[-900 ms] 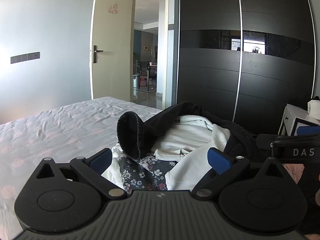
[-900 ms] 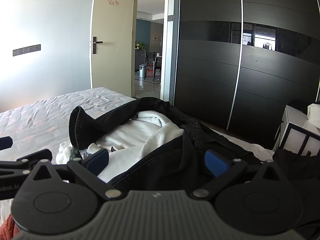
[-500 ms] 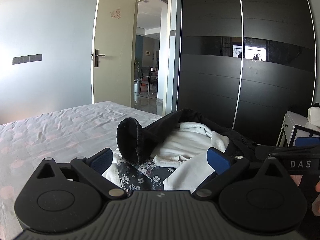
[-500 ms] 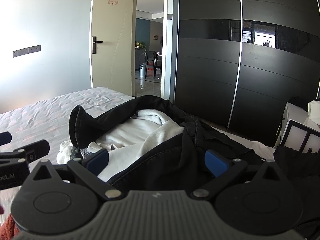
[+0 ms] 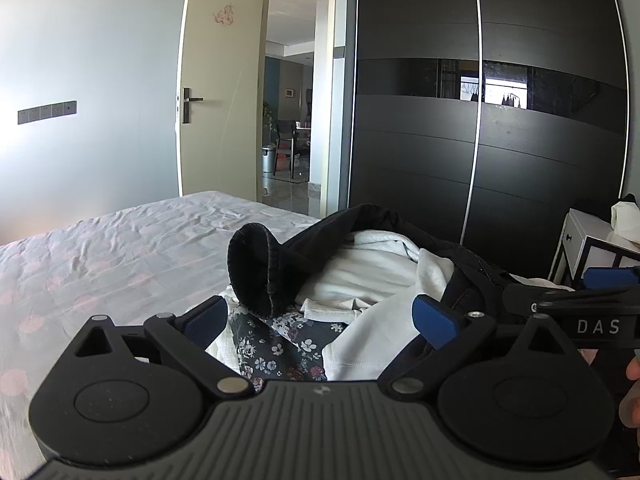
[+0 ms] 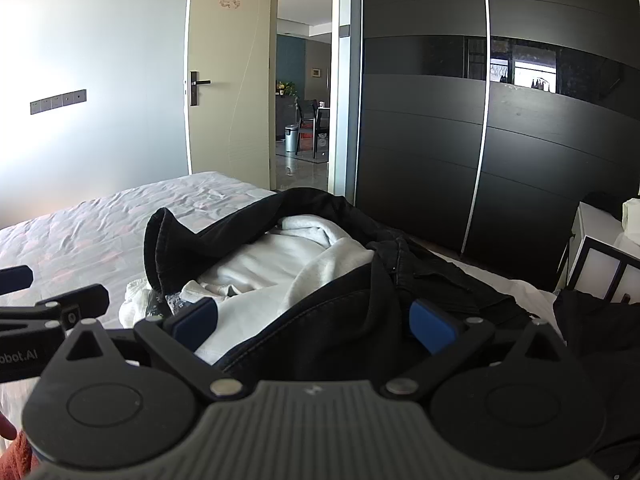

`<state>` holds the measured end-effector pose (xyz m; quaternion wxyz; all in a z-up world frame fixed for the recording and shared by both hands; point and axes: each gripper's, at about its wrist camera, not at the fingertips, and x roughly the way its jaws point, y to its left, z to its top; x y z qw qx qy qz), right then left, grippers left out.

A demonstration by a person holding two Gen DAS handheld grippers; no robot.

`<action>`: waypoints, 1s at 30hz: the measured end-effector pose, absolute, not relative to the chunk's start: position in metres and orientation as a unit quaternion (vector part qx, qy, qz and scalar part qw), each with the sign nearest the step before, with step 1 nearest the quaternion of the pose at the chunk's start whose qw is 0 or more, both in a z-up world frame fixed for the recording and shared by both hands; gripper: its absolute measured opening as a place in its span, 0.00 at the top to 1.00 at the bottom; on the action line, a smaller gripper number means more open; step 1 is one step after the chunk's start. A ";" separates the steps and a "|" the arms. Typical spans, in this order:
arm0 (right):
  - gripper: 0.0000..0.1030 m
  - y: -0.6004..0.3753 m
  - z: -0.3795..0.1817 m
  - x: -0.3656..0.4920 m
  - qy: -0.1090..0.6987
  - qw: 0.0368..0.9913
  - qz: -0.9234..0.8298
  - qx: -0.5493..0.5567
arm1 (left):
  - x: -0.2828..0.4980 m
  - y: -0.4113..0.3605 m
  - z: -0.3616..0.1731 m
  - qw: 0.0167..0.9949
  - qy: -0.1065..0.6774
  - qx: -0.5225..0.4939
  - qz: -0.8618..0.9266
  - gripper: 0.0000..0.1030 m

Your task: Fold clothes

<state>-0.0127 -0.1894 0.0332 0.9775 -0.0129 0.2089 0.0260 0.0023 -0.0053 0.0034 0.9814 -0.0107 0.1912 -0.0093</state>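
A heap of clothes lies on the bed: black jeans (image 5: 272,264) with one leg end standing up, a white sweatshirt (image 5: 360,276) and a dark floral garment (image 5: 280,344) under them. My left gripper (image 5: 320,320) hovers open just above the floral piece, nothing between its blue pads. In the right wrist view the black jeans (image 6: 344,320) and the white sweatshirt (image 6: 280,264) fill the foreground. My right gripper (image 6: 314,322) hangs open over the jeans without touching them. Each gripper shows at the edge of the other's view.
The bed (image 5: 100,256) with a pale spotted sheet stretches to the left. A black sliding wardrobe (image 5: 480,140) stands behind the heap, an open door (image 5: 220,88) to its left. A white bedside cabinet (image 5: 592,240) is at the right. Something red-brown (image 6: 16,456) lies at the lower left.
Both grippers stayed open and over the heap. The left wrist view has tilted slightly, so the clothes sit a little lower in it. The clothes themselves have not moved.
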 end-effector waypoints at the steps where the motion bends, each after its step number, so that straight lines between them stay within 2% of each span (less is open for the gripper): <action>1: 0.00 -0.189 0.033 -0.013 0.209 0.977 0.026 -0.014 | 0.002 -0.005 0.004 0.981 0.195 -0.011 -0.007 0.00; 30: 0.00 -0.189 0.038 -0.020 0.207 0.978 0.020 -0.017 | 0.004 -0.010 0.004 0.976 0.219 -0.018 -0.010 0.00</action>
